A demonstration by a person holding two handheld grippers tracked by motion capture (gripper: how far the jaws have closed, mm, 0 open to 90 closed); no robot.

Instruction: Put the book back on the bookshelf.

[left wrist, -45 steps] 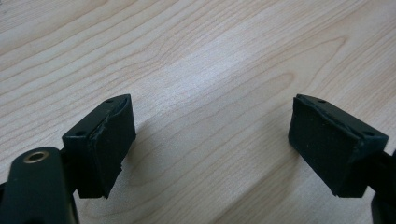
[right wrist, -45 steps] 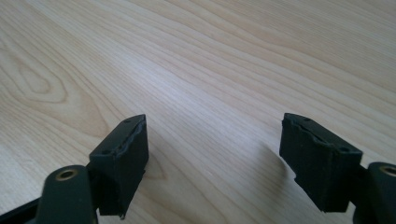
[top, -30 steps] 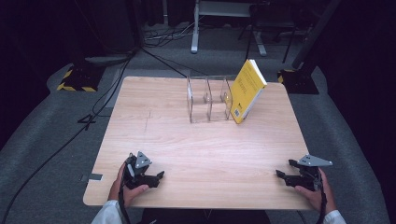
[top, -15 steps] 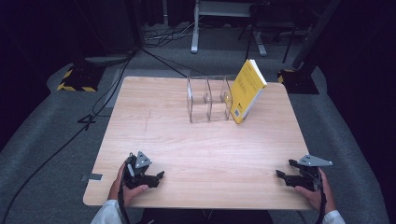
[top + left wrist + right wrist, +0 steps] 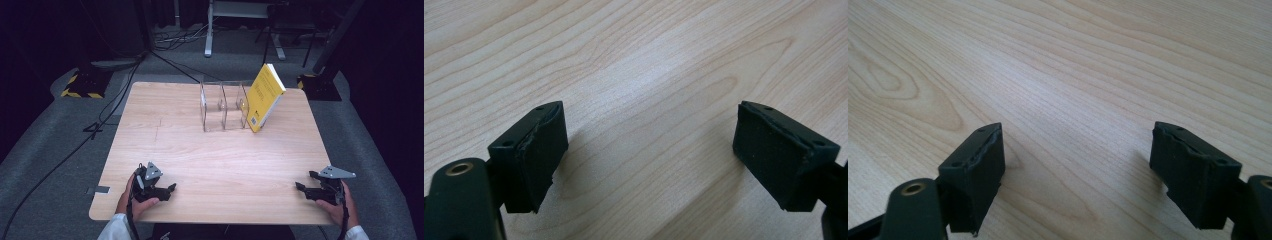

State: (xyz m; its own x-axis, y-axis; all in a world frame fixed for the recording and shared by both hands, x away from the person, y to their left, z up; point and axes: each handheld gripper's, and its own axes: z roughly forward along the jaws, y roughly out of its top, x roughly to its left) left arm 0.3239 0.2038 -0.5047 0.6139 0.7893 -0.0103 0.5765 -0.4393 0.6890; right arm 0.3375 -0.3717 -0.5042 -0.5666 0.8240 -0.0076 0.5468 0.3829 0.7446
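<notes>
Both tools rest at the near edge of the wooden table [image 5: 165, 145], one at each corner. Held in the person's left hand, the left gripper [image 5: 170, 189] sits on the near left part of the tabletop with its jaws set wide apart; in the left gripper view its two black pads [image 5: 544, 150] stand far from each other with nothing but bare wood grain between them. At the near right corner the right gripper [image 5: 299, 186], held in the right hand, points leftward across the table, a grey three-cornered plate on top of it, and its jaws are likewise spread wide; the right gripper view shows its pads [image 5: 980, 170] well apart over bare wood, gripping nothing. Each gripper lies low against the tabletop. Well away from both, toward the far side of the table and a little right of its middle, stands a clear plastic rack [image 5: 222, 106] with upright dividers that form slots. Leaning on the right end of that rack is a yellow book [image 5: 264, 97], tilted so that its top edge tips to the right and its lower corner meets the table just beside the rack. Black cables run over the grey floor beyond the table's far left.
</notes>
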